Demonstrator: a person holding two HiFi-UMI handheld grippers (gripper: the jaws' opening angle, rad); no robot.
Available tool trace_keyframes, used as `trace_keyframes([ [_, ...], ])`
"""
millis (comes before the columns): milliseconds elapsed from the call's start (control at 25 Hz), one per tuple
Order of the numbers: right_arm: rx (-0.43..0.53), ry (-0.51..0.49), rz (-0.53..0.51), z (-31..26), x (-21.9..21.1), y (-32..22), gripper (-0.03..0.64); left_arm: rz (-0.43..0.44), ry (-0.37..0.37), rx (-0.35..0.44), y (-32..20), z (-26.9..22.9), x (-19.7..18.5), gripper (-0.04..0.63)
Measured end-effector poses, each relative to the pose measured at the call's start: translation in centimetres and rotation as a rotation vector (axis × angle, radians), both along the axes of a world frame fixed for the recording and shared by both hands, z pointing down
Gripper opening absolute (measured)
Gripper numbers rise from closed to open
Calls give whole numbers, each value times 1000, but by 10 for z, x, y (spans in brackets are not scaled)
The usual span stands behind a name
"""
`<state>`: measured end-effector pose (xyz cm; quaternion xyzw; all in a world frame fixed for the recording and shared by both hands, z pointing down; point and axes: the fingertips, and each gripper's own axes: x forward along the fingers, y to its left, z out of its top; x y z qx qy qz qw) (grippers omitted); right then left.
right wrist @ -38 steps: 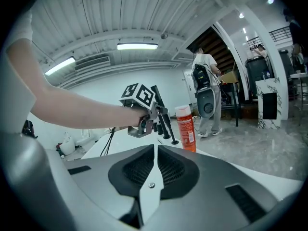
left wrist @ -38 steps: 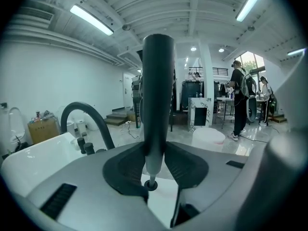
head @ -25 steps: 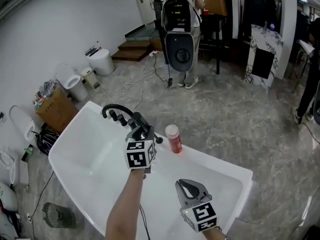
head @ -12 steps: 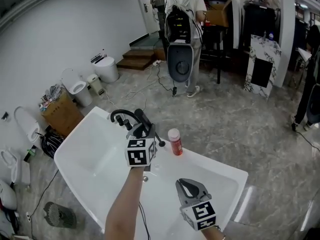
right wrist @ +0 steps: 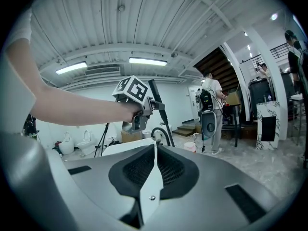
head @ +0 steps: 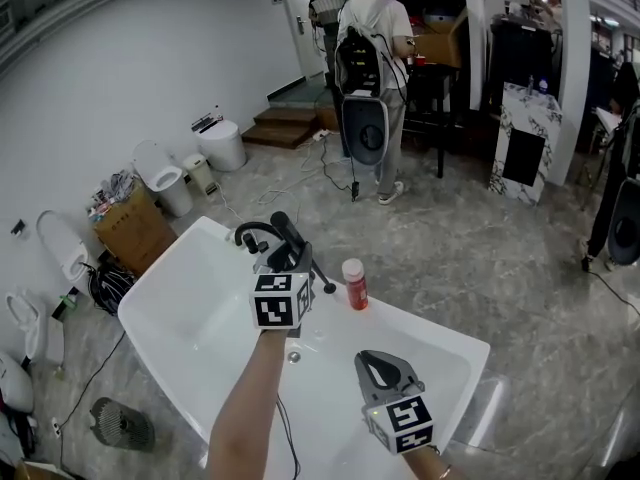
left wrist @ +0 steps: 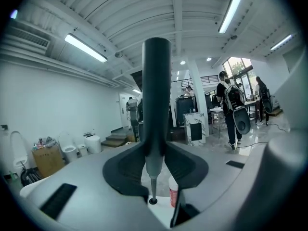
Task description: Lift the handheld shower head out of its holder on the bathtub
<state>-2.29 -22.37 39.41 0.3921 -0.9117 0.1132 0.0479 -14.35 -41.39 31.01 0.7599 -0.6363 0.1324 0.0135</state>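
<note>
The dark handheld shower head [left wrist: 157, 90] stands upright between the jaws of my left gripper [left wrist: 156, 153], which is shut on its handle. A thin hose runs from its lower end down to a hole [left wrist: 153, 201] in the white bathtub rim [head: 190, 318]. In the head view the left gripper [head: 285, 260] holds the shower head [head: 284, 230] beside the black arched faucet [head: 250, 233]. My right gripper [head: 380, 370] hovers over the tub's near side, its jaws shut and empty. In the right gripper view, the right gripper [right wrist: 155, 146] faces the left gripper [right wrist: 137, 100] and the shower head [right wrist: 160, 110].
A red bottle with a white cap [head: 354, 284] stands on the tub rim right of the faucet. A person with a backpack [head: 375, 38] stands on the marble floor beyond. Toilets [head: 160, 173] and a cardboard box [head: 130, 230] line the left wall.
Both grippers have risen. The left one has carried the shower head up, away from the tub rim. The right gripper stays shut and empty.
</note>
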Motion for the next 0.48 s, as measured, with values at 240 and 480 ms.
trace_keyframes([
  [240, 30, 12, 0, -29, -2, 24, 11, -6, 11, 26, 30, -38, -4, 143],
  [480, 56, 5, -4, -52, -4, 50, 8, 16, -10, 53, 60, -68, -2, 143],
])
